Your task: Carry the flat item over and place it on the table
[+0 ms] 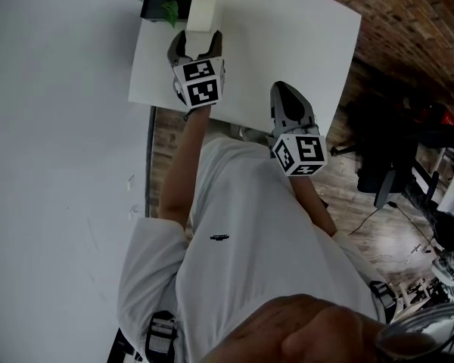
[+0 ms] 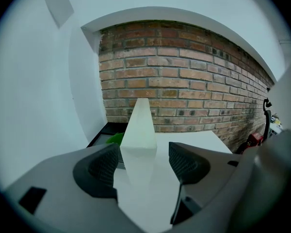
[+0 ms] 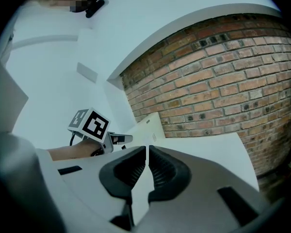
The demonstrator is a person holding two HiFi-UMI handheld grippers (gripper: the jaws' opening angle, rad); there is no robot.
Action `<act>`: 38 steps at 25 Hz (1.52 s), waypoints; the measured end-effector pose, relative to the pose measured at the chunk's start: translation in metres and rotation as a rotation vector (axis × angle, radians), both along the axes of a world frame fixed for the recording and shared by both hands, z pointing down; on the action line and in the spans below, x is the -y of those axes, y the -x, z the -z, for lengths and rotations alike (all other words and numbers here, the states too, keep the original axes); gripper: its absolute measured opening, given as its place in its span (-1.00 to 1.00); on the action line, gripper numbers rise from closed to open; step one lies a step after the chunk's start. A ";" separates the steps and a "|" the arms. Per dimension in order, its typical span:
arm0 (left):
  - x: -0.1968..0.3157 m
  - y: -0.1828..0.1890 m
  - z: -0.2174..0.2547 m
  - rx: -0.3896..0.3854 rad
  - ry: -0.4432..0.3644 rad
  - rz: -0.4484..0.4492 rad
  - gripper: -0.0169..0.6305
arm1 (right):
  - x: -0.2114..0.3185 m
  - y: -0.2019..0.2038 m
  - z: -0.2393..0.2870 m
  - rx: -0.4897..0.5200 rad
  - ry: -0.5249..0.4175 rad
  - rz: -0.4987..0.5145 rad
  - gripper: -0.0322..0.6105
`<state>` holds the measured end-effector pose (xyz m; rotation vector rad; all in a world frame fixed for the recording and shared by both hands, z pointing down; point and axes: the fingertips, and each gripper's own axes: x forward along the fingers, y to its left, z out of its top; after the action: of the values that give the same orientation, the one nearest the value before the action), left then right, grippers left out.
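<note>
The flat item (image 1: 204,2) is a pale cream slab standing on its edge at the far side of the white table (image 1: 287,44). In the left gripper view I see the slab (image 2: 139,125) edge-on, just ahead of the fingertips. My left gripper (image 1: 197,45) (image 2: 143,161) is open wide, and its pads stand clear of the slab on both sides. My right gripper (image 1: 285,95) (image 3: 148,152) hovers over the table's near edge, shut with nothing in it. From the right gripper view the slab (image 3: 149,126) shows its broad face beyond the left gripper's marker cube (image 3: 89,124).
A black tray with something green (image 1: 166,7) (image 2: 112,138) lies at the table's far left corner. A white wall (image 1: 53,165) runs along the left and a brick wall (image 2: 184,86) stands behind the table. Chairs, stands and cables (image 1: 393,180) crowd the wooden floor at right.
</note>
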<state>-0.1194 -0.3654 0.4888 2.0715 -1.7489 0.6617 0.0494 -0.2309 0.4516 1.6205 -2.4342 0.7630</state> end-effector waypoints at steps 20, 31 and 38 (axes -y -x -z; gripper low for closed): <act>-0.123 -0.026 0.092 -0.118 -0.114 -0.038 0.01 | -0.040 0.007 0.060 -0.076 -0.210 0.102 -0.76; -0.194 -0.027 0.102 -0.145 -0.163 -0.010 -0.42 | -0.055 0.010 0.073 -0.120 -0.270 0.154 -0.76; -0.220 -0.045 0.086 -0.156 -0.133 -0.071 -0.80 | -0.060 0.010 0.065 -0.153 -0.253 0.154 -0.76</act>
<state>-0.0741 -0.1456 0.4027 2.2179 -1.6793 0.3998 0.0396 -0.1706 0.3865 1.4812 -2.5880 0.3058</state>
